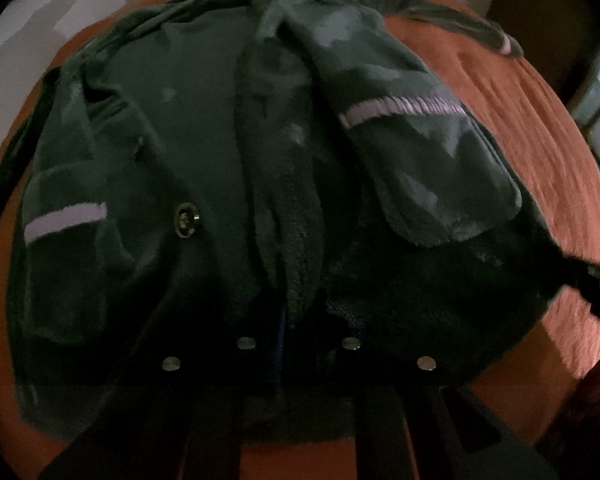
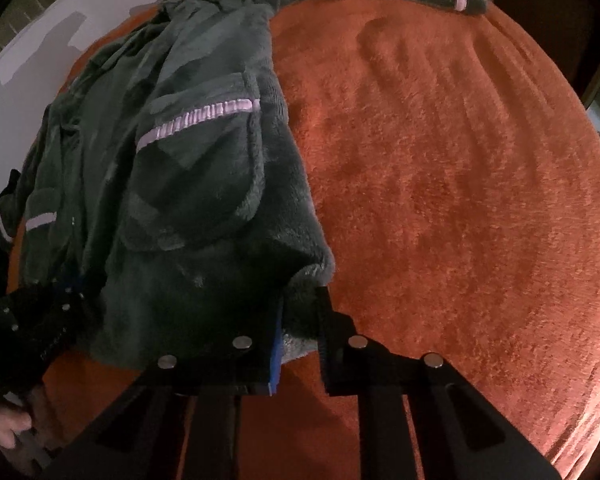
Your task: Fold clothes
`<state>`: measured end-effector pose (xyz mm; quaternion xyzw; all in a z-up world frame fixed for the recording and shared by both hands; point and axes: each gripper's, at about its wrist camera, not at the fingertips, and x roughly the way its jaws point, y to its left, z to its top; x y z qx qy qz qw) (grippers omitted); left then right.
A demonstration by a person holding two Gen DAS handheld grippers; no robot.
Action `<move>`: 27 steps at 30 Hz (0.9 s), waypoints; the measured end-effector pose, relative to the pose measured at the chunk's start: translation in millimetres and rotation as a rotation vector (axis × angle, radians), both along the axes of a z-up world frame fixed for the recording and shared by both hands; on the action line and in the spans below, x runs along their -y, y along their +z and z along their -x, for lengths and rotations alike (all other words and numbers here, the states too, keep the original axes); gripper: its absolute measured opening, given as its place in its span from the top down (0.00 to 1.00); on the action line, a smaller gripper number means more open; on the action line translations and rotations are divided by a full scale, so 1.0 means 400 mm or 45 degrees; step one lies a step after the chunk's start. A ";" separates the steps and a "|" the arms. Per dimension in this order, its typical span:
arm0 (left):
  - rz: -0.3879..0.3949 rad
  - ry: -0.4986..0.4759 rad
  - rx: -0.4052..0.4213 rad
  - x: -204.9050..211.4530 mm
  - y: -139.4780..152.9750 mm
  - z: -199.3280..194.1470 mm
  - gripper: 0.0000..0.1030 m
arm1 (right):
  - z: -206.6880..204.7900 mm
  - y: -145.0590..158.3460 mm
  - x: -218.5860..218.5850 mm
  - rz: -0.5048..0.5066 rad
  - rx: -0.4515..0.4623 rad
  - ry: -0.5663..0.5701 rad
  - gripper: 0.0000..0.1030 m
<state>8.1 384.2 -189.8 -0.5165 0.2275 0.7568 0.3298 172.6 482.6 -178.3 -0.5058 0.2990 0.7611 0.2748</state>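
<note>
Fleece robe (image 2: 204, 208): plush, matt dark-green pile, ribbed satin-sheen lilac trim (image 2: 198, 120) | Blanket (image 2: 440, 184): rust-orange cloth, fuzzy napped surface | Right gripper (image 2: 300, 320): matt black plastic, shiny metal studs | Button (image 1: 185, 220): glossy, brassy rim

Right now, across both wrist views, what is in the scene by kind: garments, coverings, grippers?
Garments: 1, the dark green fleece robe with lilac trim
Coverings: 1, the orange blanket under it
Grippers: 2, the left gripper and the right gripper, each at the robe's near hem
Total: 4
</note>
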 end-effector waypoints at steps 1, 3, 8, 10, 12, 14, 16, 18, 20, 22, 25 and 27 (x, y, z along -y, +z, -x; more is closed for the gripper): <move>-0.004 0.020 -0.001 0.006 0.008 0.005 0.89 | 0.000 0.001 0.003 -0.002 0.000 -0.001 0.87; 0.013 0.040 -0.039 0.019 0.018 0.009 0.89 | -0.002 0.001 0.007 -0.003 0.001 -0.003 0.87; 0.159 0.005 -0.139 -0.032 -0.020 -0.011 0.89 | -0.007 0.000 0.003 0.005 -0.003 -0.011 0.87; 0.170 -0.001 -0.181 -0.038 -0.025 -0.024 0.89 | -0.004 -0.001 0.006 -0.005 0.005 -0.008 0.87; 0.146 0.007 -0.167 -0.037 -0.011 -0.016 0.89 | -0.006 -0.005 0.008 -0.010 0.018 -0.002 0.87; 0.127 0.017 -0.139 -0.031 -0.001 -0.004 0.89 | -0.011 -0.008 0.007 -0.005 0.021 -0.005 0.87; 0.127 0.018 -0.136 -0.035 0.000 -0.002 0.88 | -0.017 -0.012 0.005 0.009 0.018 -0.016 0.87; 0.127 0.018 -0.133 -0.037 0.000 0.000 0.88 | -0.021 -0.011 0.004 0.012 0.018 -0.017 0.87; 0.126 0.018 -0.134 -0.014 0.008 -0.003 0.88 | -0.020 -0.009 0.005 0.012 0.018 -0.017 0.87; 0.125 0.018 -0.135 0.009 0.015 -0.006 0.88 | -0.022 -0.009 0.006 0.014 0.020 -0.019 0.87; 0.124 0.018 -0.136 0.043 0.025 -0.011 0.88 | -0.024 -0.008 0.005 0.020 0.021 -0.025 0.87; 0.121 0.017 -0.135 0.052 0.029 -0.007 0.88 | -0.026 -0.007 0.005 0.027 0.021 -0.029 0.87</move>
